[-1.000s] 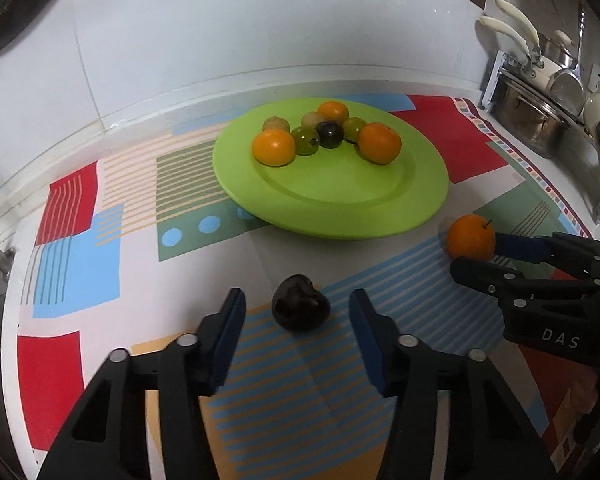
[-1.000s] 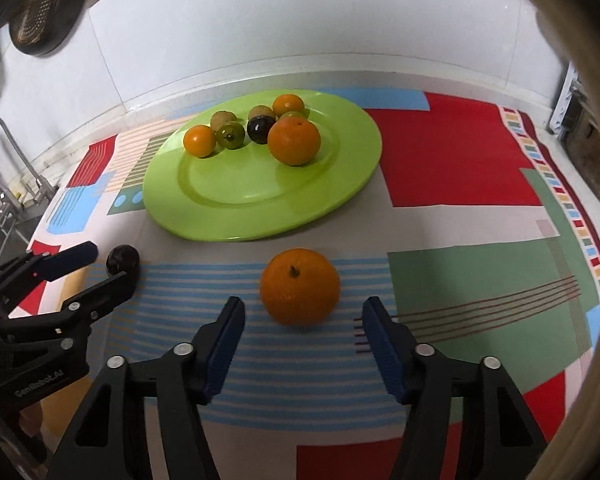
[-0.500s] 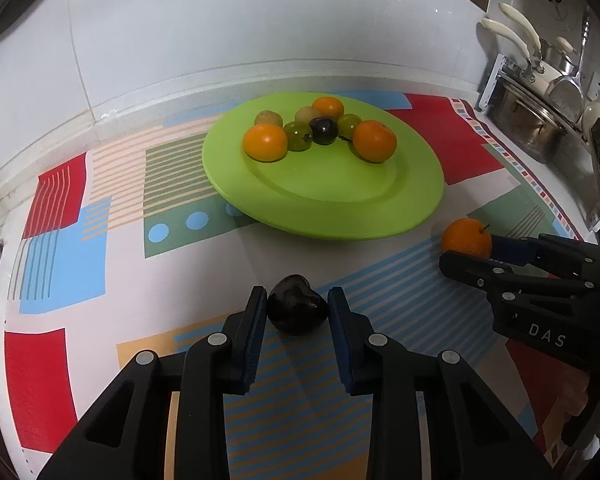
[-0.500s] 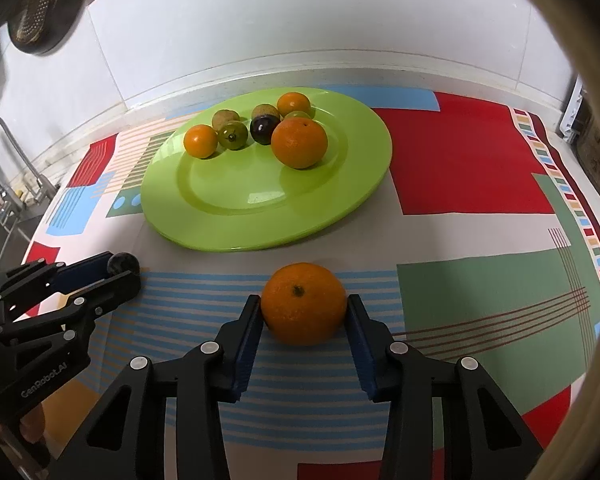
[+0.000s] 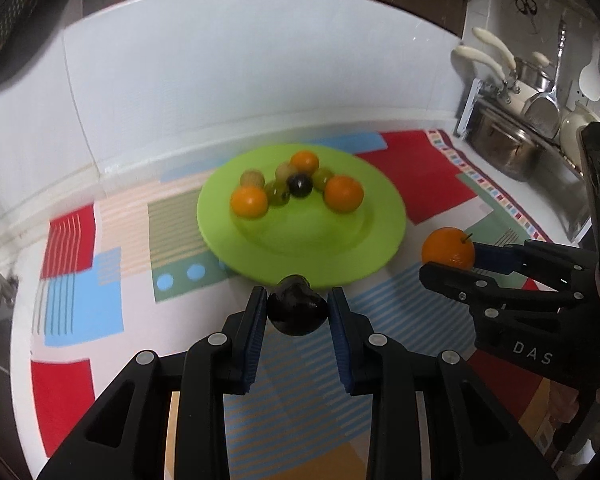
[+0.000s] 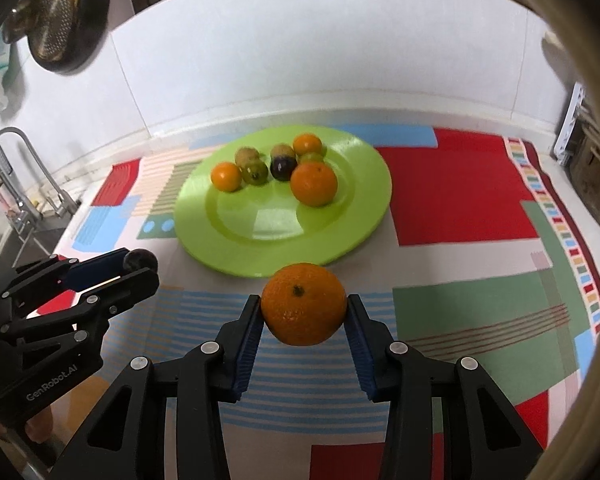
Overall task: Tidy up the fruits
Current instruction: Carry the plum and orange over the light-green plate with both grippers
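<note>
The left gripper (image 5: 297,309) has its jaws clamped on a dark fruit (image 5: 296,311); the right gripper (image 6: 303,311) has its jaws clamped on an orange (image 6: 303,309). Beyond both jaws lies the green plate (image 6: 340,224).

Dark fruit (image 5: 296,312) between left gripper (image 5: 297,322) pads (green plate (image 5: 380,248) beyond)

- Left wrist view looks forward and down along the left gripper (image 5: 297,312), close above the patterned cloth (image 5: 100,300).
- Right wrist view does likewise along the right gripper (image 6: 303,312).
- Both share the green plate (image 5: 380,248) ahead, and each sees the other gripper beside it.
</note>
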`<state>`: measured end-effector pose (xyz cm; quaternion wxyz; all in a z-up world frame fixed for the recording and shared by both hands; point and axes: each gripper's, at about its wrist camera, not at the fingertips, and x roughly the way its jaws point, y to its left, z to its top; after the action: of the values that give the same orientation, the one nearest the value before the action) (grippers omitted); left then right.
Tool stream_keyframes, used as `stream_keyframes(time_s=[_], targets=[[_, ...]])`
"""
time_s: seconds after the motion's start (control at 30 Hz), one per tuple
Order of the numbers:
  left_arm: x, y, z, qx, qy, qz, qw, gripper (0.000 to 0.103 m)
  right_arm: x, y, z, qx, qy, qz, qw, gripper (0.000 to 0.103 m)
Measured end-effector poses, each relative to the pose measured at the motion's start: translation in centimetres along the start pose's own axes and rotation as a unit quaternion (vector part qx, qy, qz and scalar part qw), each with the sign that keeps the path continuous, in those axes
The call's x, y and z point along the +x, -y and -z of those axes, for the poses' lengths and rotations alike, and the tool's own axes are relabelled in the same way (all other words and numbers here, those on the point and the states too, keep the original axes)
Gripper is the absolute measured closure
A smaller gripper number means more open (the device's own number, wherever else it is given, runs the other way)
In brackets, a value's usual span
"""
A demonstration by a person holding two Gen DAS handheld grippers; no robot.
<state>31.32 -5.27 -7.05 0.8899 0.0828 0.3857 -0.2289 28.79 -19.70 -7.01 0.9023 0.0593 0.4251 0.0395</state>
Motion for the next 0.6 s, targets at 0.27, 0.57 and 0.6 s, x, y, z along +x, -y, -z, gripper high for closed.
stream_keyframes(time_s=[0.27,0.57,0.6], targets=[[0.6,-0.2,-2.1,0.006,0.011,0.007,0.9999,0.072,0.1,-0.4,-1.8,-0.018,0.016,-0.001,1.000,0.061],[3.6,-1.4,-4.6,0.009,0.007,0.014,0.9998,0.072,2.1,-0.5,-4.3,-0.029,0.020,-0.009,0.999,0.061],[4.0,-1.6,-4.7,0.010,0.005,0.015,0.9998,0.072,2.5,-0.4,-4.6,-0.029,0.018,-0.010,0.999,0.061]])
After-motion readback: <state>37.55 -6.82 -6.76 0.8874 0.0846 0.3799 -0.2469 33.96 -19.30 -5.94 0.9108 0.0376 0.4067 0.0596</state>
